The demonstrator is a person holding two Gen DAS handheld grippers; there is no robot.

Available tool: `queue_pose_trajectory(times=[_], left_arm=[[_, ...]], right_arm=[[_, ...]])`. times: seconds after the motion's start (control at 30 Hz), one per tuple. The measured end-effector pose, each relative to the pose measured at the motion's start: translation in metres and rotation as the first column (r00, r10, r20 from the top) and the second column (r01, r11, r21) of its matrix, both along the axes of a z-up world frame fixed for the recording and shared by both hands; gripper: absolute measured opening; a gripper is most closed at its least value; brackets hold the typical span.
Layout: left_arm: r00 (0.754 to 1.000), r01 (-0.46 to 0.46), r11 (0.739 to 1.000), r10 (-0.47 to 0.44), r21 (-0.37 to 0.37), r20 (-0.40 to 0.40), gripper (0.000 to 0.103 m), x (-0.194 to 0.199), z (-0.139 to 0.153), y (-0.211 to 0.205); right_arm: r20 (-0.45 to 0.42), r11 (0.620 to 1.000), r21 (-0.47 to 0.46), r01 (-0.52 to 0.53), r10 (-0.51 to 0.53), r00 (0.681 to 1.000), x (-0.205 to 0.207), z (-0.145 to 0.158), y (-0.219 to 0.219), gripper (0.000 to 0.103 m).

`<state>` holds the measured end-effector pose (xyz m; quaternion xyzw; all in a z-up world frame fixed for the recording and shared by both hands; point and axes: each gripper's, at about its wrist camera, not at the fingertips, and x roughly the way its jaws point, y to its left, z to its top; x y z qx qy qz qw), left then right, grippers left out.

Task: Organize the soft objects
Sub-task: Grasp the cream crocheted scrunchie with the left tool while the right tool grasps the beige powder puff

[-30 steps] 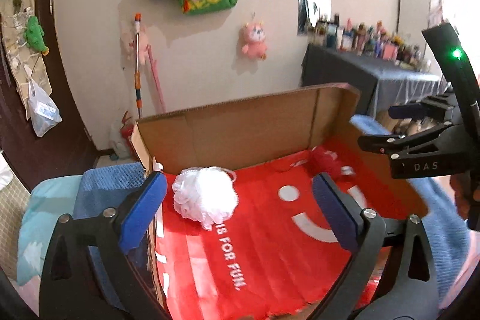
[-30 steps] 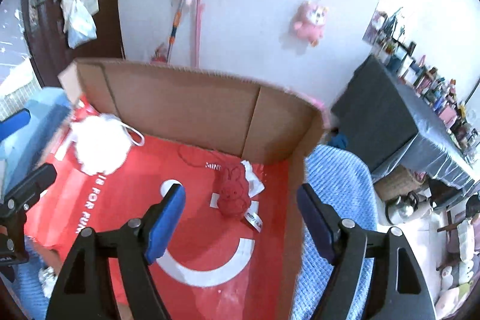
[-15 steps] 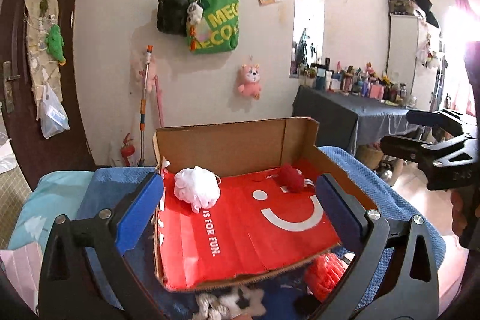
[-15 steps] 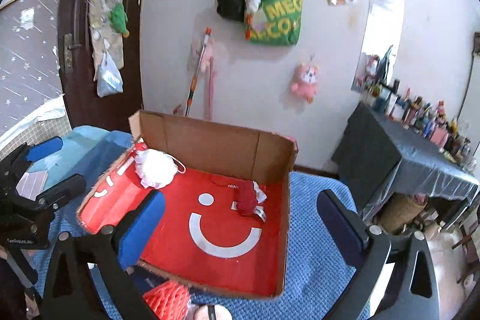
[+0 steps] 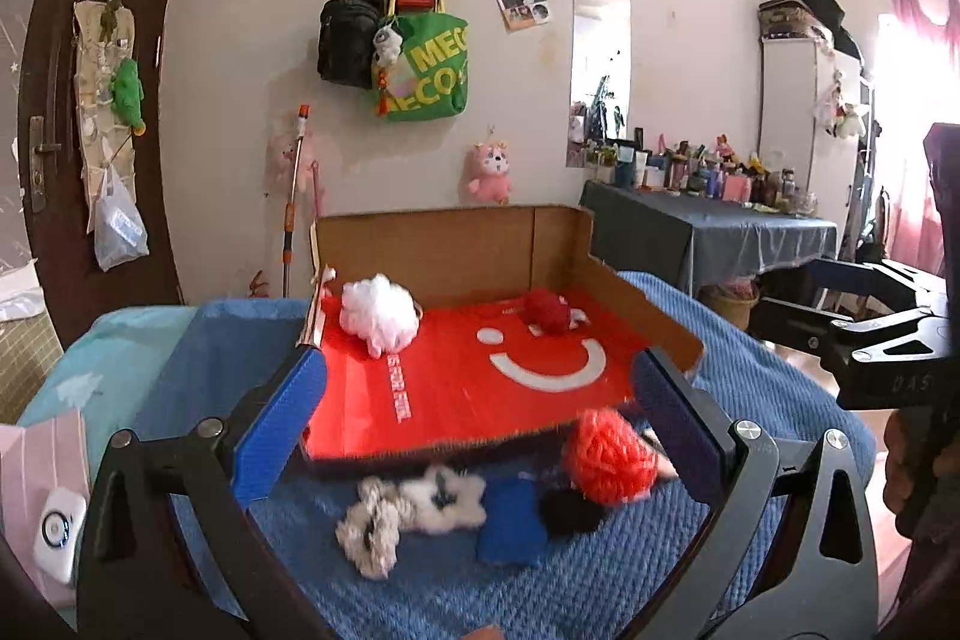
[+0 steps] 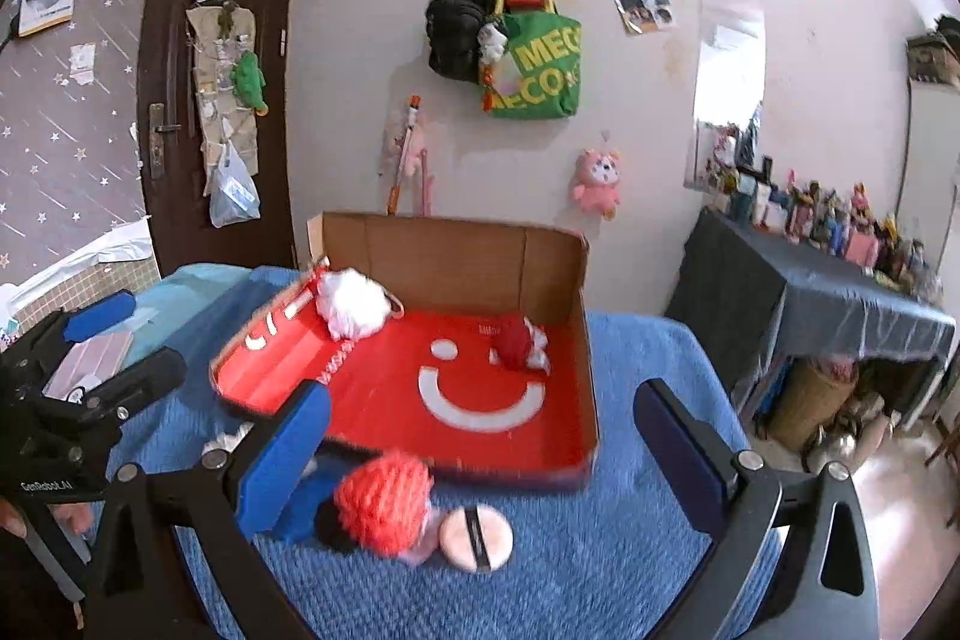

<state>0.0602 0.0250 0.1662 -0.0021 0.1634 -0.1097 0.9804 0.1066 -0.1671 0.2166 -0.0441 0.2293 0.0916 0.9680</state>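
Note:
A cardboard box [image 5: 444, 244] [image 6: 456, 250] with a red smiley lining lies on a blue blanket. In it are a white bath puff [image 5: 378, 313] [image 6: 351, 304] and a red plush toy [image 5: 547, 311] [image 6: 516, 345]. In front of the box lie an orange-red puff [image 5: 609, 457] [image 6: 384, 499], a grey-white plush [image 5: 408, 517], a blue cloth [image 5: 510, 520], a black soft piece [image 5: 570, 514] and a pink powder puff [image 6: 476, 529]. My left gripper [image 5: 480, 424] and my right gripper [image 6: 480, 454] are both open and empty, held back above these loose items.
The blue blanket [image 6: 648, 364] covers the bed. A pink notebook and a white device [image 5: 57, 529] lie at the left. A dark table [image 6: 828, 304] with bottles stands at the right. Bags hang on the far wall [image 5: 420, 64].
Both grippers have pulled back and up from over the box. The loose soft items in front of the box have come into view. Both stay open.

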Motion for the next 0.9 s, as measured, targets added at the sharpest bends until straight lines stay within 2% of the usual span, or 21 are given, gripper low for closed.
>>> queue_pose_trajectory(times=[0.23,0.37,0.6,0.73,0.9], left_arm=[[0.999,-0.027,1.000,0.027,0.009,-0.025,0.103,-0.014,-0.029,0.000],[0.997,-0.026,1.000,0.026,-0.009,-0.067,0.103,-0.014,-0.047,0.002],[0.986,-0.027,1.000,0.025,-0.007,-0.165,0.103,-0.009,-0.085,0.000],[0.976,-0.026,1.000,0.023,-0.012,-0.216,0.103,-0.006,-0.101,0.001],[0.971,-0.027,1.000,0.024,-0.011,-0.237,0.103,-0.003,-0.106,0.001]], right_arm=[[-0.038,0.998,0.049,0.042,-0.040,0.998,-0.017,-0.038,-0.013,0.103],[-0.074,0.996,0.071,0.051,-0.045,0.996,-0.021,-0.063,-0.017,0.103],[-0.155,0.996,0.052,0.066,-0.057,0.986,-0.018,-0.106,-0.014,0.103],[-0.189,0.996,0.050,0.076,-0.065,0.980,-0.016,-0.122,-0.015,0.103],[-0.221,0.995,0.059,0.083,-0.068,0.973,-0.011,-0.132,-0.017,0.103]])
